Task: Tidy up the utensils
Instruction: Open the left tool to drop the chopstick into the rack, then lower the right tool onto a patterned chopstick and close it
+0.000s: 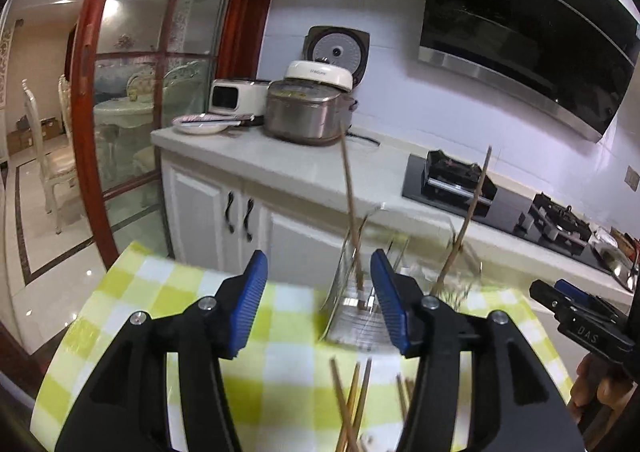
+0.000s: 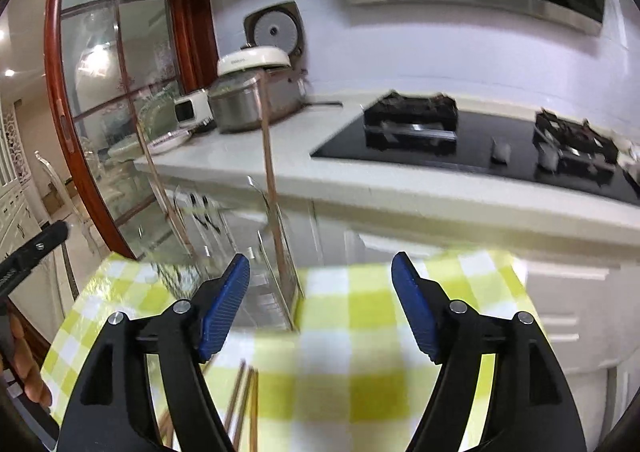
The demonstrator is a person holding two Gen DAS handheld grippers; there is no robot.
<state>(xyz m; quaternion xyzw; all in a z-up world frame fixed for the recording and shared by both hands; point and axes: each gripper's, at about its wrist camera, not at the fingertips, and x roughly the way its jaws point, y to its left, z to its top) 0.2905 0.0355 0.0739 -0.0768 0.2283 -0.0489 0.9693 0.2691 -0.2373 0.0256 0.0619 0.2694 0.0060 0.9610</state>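
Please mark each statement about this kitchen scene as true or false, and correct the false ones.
1. Both grippers are open with nothing between their pads. True: left gripper, right gripper.
2. A chopstick stands in each glass container. True: left glass, right glass.
3. The tablecloth is red. False: it is checked yellow-green and white.
4. All chopsticks are already in the glasses. False: loose chopsticks lie on the cloth.
5. The rice cooker lid is closed. False: it stands open.

The left gripper and right gripper have black angular arms with silver screws. Their fingers carry ribbed blue pads. White "DAS" lettering marks one black housing.
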